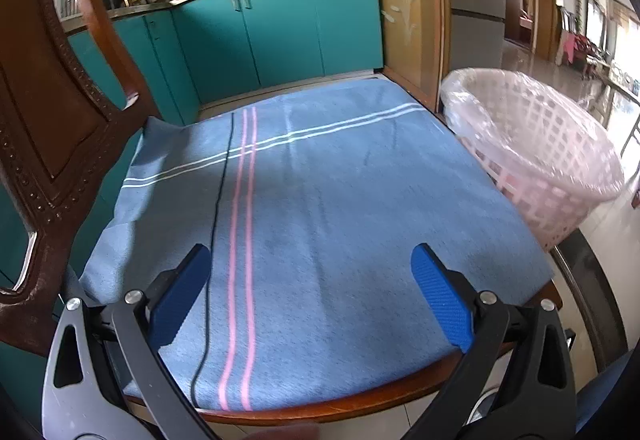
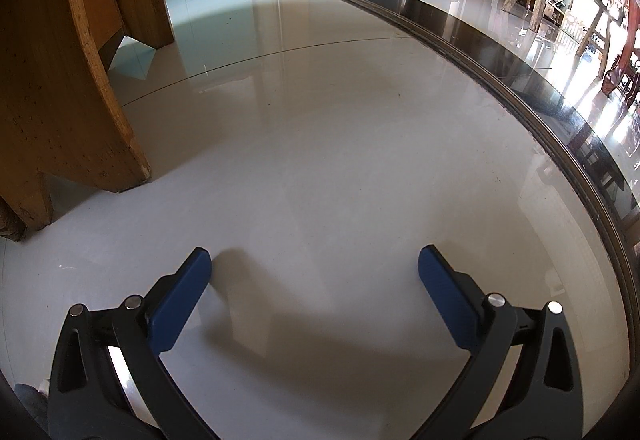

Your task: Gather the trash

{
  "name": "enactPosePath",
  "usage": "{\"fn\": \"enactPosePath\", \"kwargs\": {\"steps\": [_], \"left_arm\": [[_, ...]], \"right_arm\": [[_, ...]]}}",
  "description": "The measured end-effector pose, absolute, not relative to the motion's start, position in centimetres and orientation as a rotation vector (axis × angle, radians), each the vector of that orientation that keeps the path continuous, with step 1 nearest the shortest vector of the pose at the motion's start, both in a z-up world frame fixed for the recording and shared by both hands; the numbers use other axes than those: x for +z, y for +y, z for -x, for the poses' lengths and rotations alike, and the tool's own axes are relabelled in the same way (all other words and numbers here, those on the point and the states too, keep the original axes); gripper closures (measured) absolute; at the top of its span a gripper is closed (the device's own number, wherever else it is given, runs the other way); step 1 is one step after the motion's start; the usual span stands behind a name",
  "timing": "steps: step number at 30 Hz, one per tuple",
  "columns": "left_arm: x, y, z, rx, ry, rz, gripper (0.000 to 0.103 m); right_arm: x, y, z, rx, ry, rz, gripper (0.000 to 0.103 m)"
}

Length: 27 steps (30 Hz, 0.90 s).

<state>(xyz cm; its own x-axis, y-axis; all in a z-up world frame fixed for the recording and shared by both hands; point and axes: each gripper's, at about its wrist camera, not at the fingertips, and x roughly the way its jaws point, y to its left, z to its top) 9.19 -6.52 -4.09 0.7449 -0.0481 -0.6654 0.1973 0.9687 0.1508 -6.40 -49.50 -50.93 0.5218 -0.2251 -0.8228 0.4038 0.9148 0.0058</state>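
Observation:
A pink lattice basket [image 1: 536, 147] lined with a clear plastic bag stands on the floor just past the right edge of a wooden seat. A blue striped cloth [image 1: 312, 207] covers that seat and nothing lies on it except a thin black cord [image 1: 218, 199]. My left gripper [image 1: 312, 264] hovers open over the cloth's near part, its blue pads wide apart and holding nothing. In the right wrist view my right gripper [image 2: 315, 266] is open above bare grey floor tiles [image 2: 320, 159]. No piece of trash shows in either view.
A carved wooden chair back [image 1: 52, 111] rises at the left of the seat. Teal kitchen cabinets [image 1: 280, 31] with pots on the counter stand behind. Wooden furniture [image 2: 60, 79] occupies the left of the right wrist view, and a dark floor strip [image 2: 520, 71] curves along the right.

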Motion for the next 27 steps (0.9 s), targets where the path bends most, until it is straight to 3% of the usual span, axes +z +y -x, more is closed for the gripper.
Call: {"fn": "enactPosePath", "kwargs": {"steps": [27], "left_arm": [[-4.2,-8.3,-8.5,-0.161,0.707,-0.252,0.003]], "right_arm": [[-50.9,-49.5,6.4,-0.381,0.951,-0.205,0.002]]}}
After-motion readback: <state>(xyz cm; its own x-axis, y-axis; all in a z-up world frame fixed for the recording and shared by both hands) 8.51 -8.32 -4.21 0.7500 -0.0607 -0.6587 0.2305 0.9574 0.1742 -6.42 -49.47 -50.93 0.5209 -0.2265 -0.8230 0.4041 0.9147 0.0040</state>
